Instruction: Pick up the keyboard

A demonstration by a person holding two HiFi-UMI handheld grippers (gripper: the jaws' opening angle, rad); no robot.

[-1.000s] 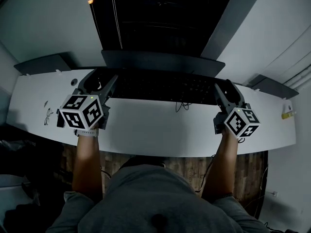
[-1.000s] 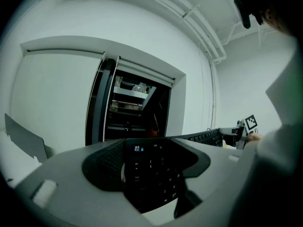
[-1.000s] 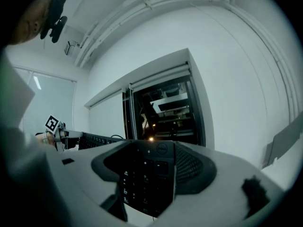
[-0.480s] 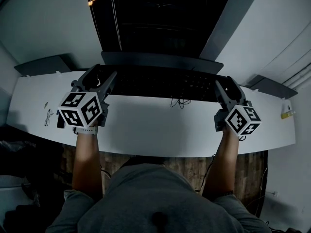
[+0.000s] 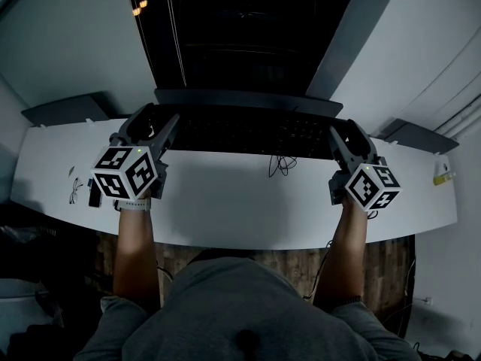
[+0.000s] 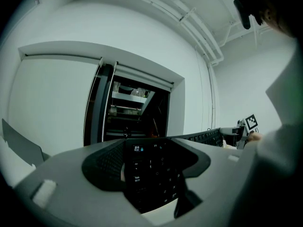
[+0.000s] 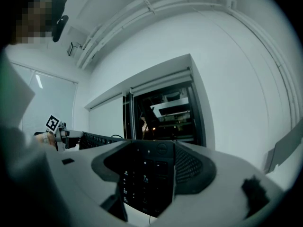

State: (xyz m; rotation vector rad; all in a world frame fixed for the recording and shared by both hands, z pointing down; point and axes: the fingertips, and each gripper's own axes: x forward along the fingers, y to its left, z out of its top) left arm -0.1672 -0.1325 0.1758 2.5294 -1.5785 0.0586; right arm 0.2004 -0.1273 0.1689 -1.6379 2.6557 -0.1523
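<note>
Both grippers are working on the black keyboard [image 5: 248,134], which is lying lengthwise along the far side of the white tabletop [image 5: 225,201], just in front of a dark opening in the wall [image 5: 248,36].

Left gripper [image 5: 156,120]: it is gripping the keyboard's left end. In the left gripper view its grey fingers [image 6: 61,178] are pinching that end, and the corner with the Esc key is showing between them.

Right gripper [image 5: 346,131]: it is gripping the keyboard's right end. In the right gripper view its fingers [image 7: 227,183] are pinching the end with the number keys in the same way.

The head view is not showing clearly whether the keyboard is resting on the tabletop or sitting just above it.

A thin dark cable [image 5: 279,164] is trailing from the keyboard's near edge, right of centre, and looping onto the tabletop.

The person's forearms are reaching in from the near edge, one to each gripper, well apart.

A small tangle of wire [image 5: 74,190] is lying near the tabletop's left end. A small yellow item [image 5: 445,177] is sitting at the far right end; it is too small to identify.
</note>
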